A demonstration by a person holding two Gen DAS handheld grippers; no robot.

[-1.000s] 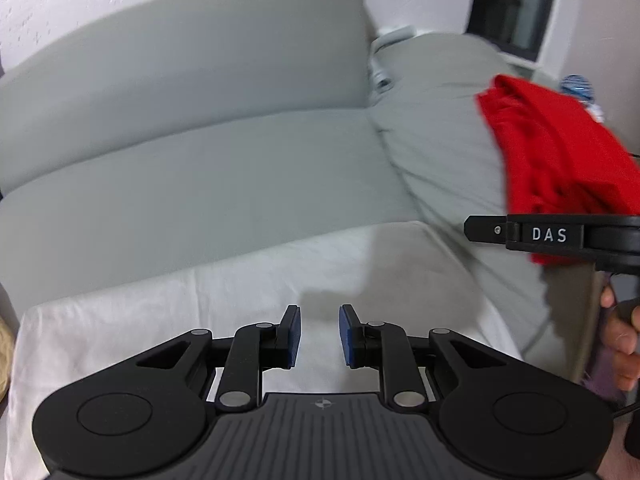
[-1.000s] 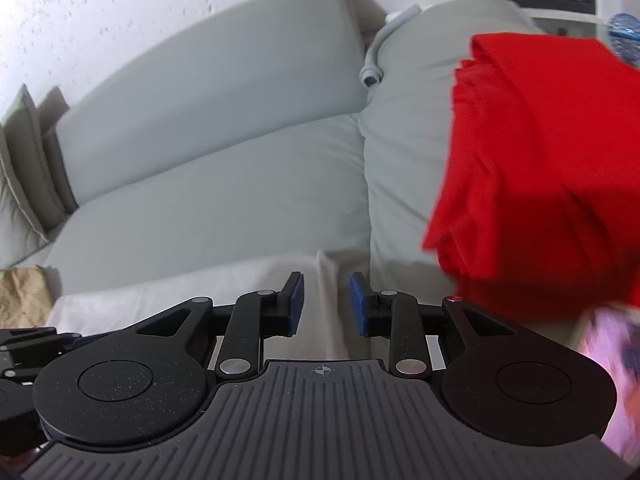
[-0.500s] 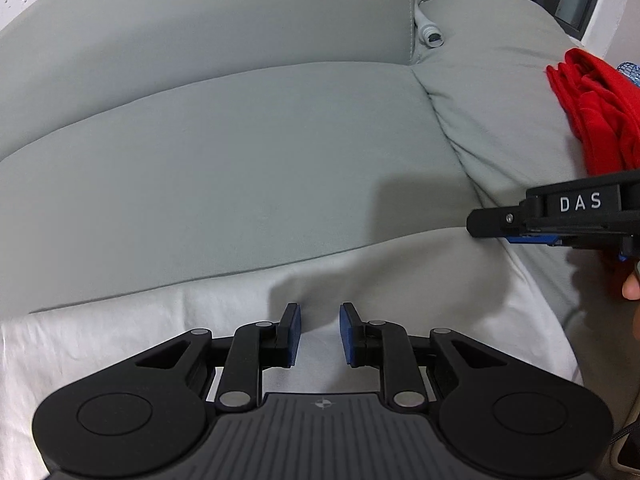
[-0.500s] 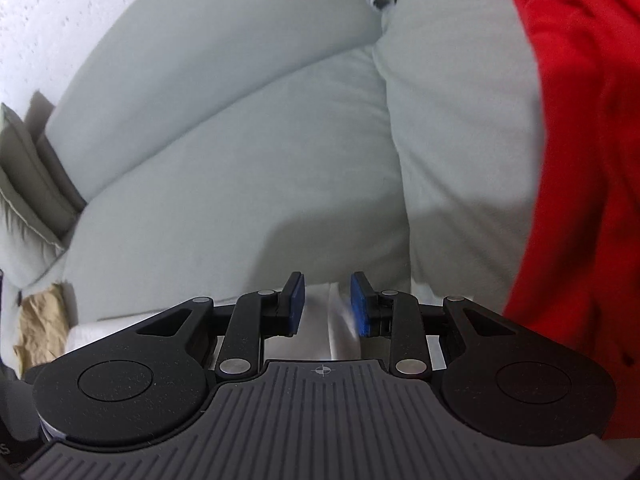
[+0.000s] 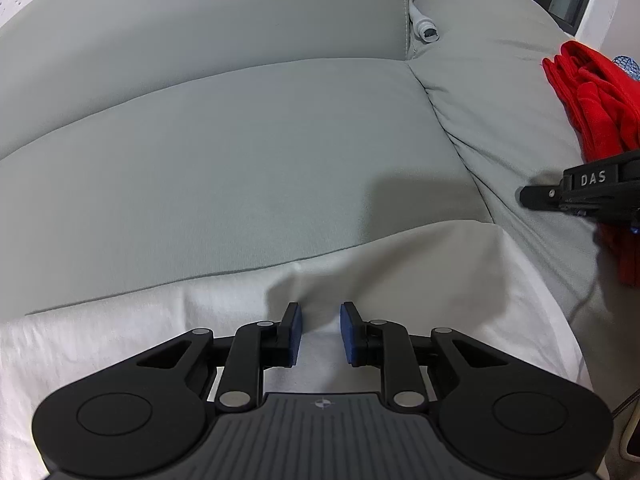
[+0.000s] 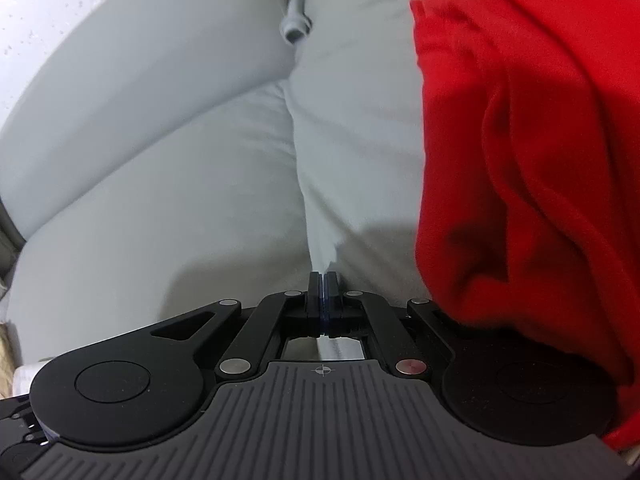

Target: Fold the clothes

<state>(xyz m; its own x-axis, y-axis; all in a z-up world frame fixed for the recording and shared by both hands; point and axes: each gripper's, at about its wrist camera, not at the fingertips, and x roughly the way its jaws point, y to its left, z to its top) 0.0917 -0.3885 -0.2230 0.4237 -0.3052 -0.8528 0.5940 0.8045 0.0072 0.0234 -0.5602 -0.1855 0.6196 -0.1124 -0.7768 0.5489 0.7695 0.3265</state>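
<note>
Grey sofa (image 5: 248, 152) under everything | white garment (image 5: 400, 264) spread flat on seat cushion | left gripper (image 5: 320, 334) over its far edge, jaws parted, holding nothing | right gripper (image 6: 323, 292) pinched together, thin strip of white cloth between its pads | red garment (image 6: 532, 168) heaped just right of it.

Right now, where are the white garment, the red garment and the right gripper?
white garment (image 5: 400, 264): left wrist view, upper edge.
red garment (image 6: 540, 160): right wrist view, middle folds.
right gripper (image 6: 323, 280): right wrist view, fingertips.
</note>
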